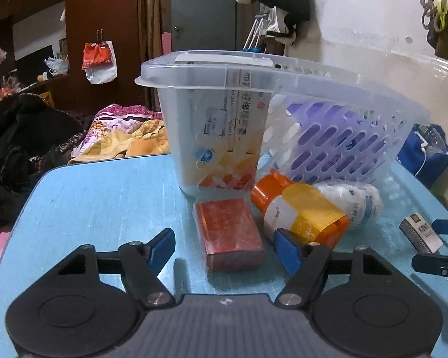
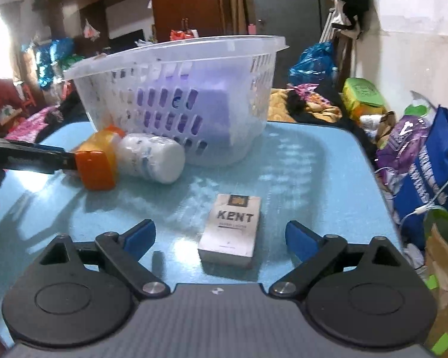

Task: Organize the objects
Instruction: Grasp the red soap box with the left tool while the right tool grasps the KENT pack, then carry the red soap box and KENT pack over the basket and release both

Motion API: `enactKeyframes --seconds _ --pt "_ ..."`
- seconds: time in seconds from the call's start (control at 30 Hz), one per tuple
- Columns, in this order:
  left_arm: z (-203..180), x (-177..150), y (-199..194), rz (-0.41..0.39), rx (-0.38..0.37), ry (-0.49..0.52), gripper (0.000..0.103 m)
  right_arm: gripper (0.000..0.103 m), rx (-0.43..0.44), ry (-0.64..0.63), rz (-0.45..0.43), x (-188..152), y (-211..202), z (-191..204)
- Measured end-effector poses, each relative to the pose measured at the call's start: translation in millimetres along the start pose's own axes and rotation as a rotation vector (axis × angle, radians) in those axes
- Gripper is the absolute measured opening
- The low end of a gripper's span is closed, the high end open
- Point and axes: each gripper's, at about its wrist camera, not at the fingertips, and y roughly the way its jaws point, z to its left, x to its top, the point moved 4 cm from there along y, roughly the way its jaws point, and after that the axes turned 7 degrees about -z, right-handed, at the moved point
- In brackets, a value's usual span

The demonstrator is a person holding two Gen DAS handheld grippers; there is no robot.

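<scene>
A clear plastic basket [image 1: 328,68] stands at the back of the blue table [image 1: 104,194] and holds a medicine box and a purple box. It also shows in the right wrist view [image 2: 170,59]. My left gripper [image 1: 225,246] is open around a red box [image 1: 228,232] lying flat on the table. An orange bottle [image 1: 298,208] and a white bottle [image 1: 355,200] lie beside it. My right gripper [image 2: 221,237] is open around a grey KENT cigarette pack [image 2: 231,229]. The bottles also show in the right wrist view, orange [image 2: 97,158] and white [image 2: 152,158].
A bed with heaped clothes and blankets [image 1: 119,137] lies beyond the table's far edge. Blue and purple bags [image 2: 426,161] crowd the table's right side. A dark wardrobe [image 1: 98,15] stands at the back. The left gripper's arm [image 2: 27,158] enters the right wrist view at left.
</scene>
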Motion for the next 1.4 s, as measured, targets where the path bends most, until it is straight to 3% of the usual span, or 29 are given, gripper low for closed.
enactKeyframes --seconds 0.07,0.17,0.27,0.37,0.4,0.43,0.5,1.07,1.23,1.4 --pt "0 -1 0 0.002 0.009 0.000 0.076 0.087 -0.016 -0.009 0.009 0 1 1" --pt "-3 -4 5 0.023 0.006 0.009 0.065 0.078 -0.044 -0.043 0.009 0 2 6" --pt "-4 -9 2 0.010 0.009 0.019 0.064 0.068 -0.054 -0.051 -0.002 -1 0 8" --pt "-4 -10 1 0.005 0.010 0.016 0.062 0.064 -0.057 -0.054 -0.005 -1 -1 7" --pt "-4 -11 1 0.004 0.022 0.025 0.056 0.062 -0.057 -0.058 -0.006 -1 -1 8" --pt "-5 -11 1 0.002 0.037 0.038 0.047 0.056 -0.056 -0.063 -0.010 -1 -2 9" --pt "-6 -12 -2 -0.006 0.054 0.052 0.047 0.043 -0.064 -0.072 -0.025 -2 -4 11" --pt "-17 -16 -76 -0.245 -0.029 0.065 0.047 0.042 0.033 -0.073 -0.130 9 -24 21" --pt "-21 -4 -107 -0.319 -0.061 0.070 0.047 0.042 0.065 -0.099 -0.227 41 -58 39" --pt "-29 35 -133 -0.397 -0.097 0.086 0.047 0.042 0.084 -0.136 -0.303 87 -75 58"
